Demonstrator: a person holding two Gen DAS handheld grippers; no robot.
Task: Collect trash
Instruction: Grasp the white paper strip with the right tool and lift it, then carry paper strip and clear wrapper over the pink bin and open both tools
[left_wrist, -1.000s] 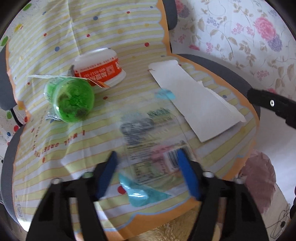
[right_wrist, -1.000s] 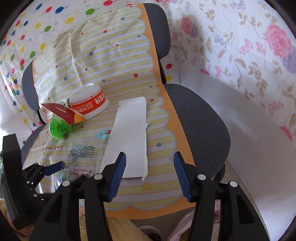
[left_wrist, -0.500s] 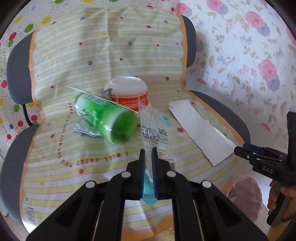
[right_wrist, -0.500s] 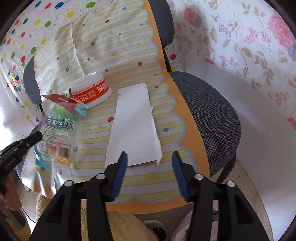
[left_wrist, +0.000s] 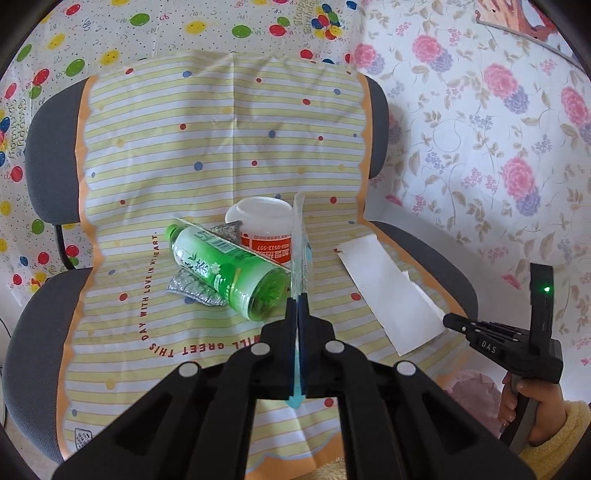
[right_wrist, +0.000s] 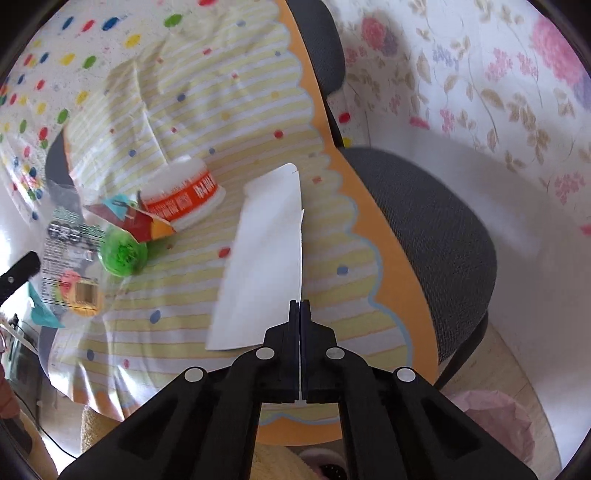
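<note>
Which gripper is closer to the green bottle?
Left. The left gripper, pinching a clear wrapper, is right beside the green bottle's bottom end. The right gripper clamps the white paper, farther away.

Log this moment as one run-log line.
left tool: shut on clear wrapper, lifted | right tool: shut on white paper

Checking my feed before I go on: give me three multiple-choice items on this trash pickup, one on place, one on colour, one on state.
1. Where does the green bottle lie?
A. on the covered chair seat
B. on the floor
C. in a bin

2. What colour is the band on the white cup?
A. blue
B. orange-red
C. black

3. What does the left gripper hold?
A. nothing
B. the bottle
C. a clear plastic wrapper

Answers: 1 A, it lies on its side on the striped cover; 2 B, the band shows below the rim; 3 C, its pads pinch the wrapper's edge.
</note>
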